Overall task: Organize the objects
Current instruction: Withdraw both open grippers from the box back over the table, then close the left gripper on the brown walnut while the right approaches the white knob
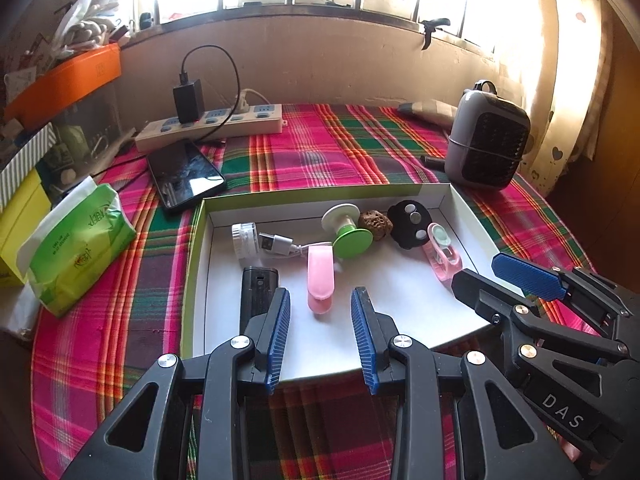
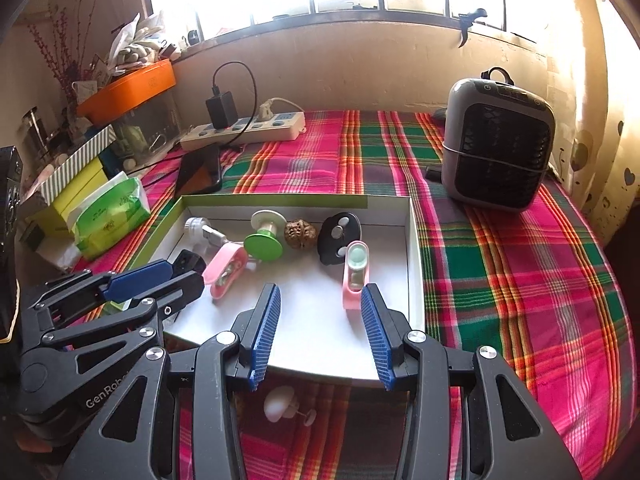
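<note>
A shallow white box with a green rim [image 1: 191, 280] [image 2: 416, 248] lies on the plaid cloth. It holds a pink clip [image 1: 320, 276] [image 2: 225, 270], a green and white spool [image 1: 347, 232] [image 2: 264, 236], a walnut [image 1: 370, 221] [image 2: 300, 233], a black button fob [image 1: 410, 224] [image 2: 340, 236], a pink nail clipper [image 1: 442, 254] [image 2: 355, 274], a white USB cable [image 1: 276, 245], a white jar [image 1: 244, 236] and a black block [image 1: 258, 294]. My left gripper [image 1: 321, 302] is open and empty over the box's near edge. My right gripper [image 2: 321, 300] is open and empty beside it. A small white object [image 2: 280, 402] lies on the cloth under my right gripper.
A grey fan heater [image 1: 486, 140] [image 2: 498, 144] stands at the right. A power strip with a charger [image 1: 212, 122] [image 2: 244, 128], a phone [image 1: 186, 176], a green tissue pack [image 1: 76, 240] [image 2: 112, 212] and stacked boxes [image 1: 64, 80] crowd the left and back.
</note>
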`<state>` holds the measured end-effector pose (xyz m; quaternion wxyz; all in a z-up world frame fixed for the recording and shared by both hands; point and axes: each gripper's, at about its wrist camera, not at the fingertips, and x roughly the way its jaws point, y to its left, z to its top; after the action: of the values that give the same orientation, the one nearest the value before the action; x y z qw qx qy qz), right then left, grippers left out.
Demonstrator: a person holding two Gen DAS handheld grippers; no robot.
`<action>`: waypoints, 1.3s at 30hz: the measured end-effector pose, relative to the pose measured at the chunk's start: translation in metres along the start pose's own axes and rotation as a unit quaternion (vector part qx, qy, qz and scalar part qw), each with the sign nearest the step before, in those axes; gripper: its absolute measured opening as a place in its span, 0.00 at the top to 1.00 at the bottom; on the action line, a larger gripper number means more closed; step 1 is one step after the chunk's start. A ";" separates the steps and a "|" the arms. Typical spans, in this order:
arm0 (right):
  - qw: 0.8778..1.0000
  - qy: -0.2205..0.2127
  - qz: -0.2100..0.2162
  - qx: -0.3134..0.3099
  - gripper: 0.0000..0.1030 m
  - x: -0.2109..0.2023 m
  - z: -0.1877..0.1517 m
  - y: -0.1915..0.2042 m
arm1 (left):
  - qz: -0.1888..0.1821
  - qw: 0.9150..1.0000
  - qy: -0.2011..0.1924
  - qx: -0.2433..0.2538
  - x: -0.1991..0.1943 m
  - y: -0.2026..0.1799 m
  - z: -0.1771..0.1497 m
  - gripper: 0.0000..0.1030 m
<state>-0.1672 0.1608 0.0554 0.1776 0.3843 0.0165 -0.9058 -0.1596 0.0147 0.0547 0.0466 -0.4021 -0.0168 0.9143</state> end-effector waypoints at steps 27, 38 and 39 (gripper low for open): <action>1.000 -0.012 -0.002 0.010 0.58 -0.039 -0.050 -0.002 | -0.025 1.000 -0.011 -0.002 -0.036 -0.003 -0.055 0.71; 1.000 -0.001 -0.005 0.021 0.58 -0.037 -0.063 -0.012 | -0.058 0.998 0.005 0.006 -0.026 -0.012 -0.061 0.68; 1.000 -0.001 -0.005 0.023 0.57 -0.037 -0.064 -0.013 | -0.064 0.998 0.006 0.008 -0.025 -0.014 -0.061 0.67</action>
<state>-0.1034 0.1955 0.0351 0.1644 0.3876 -0.0026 -0.9070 -0.0968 0.0254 0.0326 0.1078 -0.4050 -0.0352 0.9073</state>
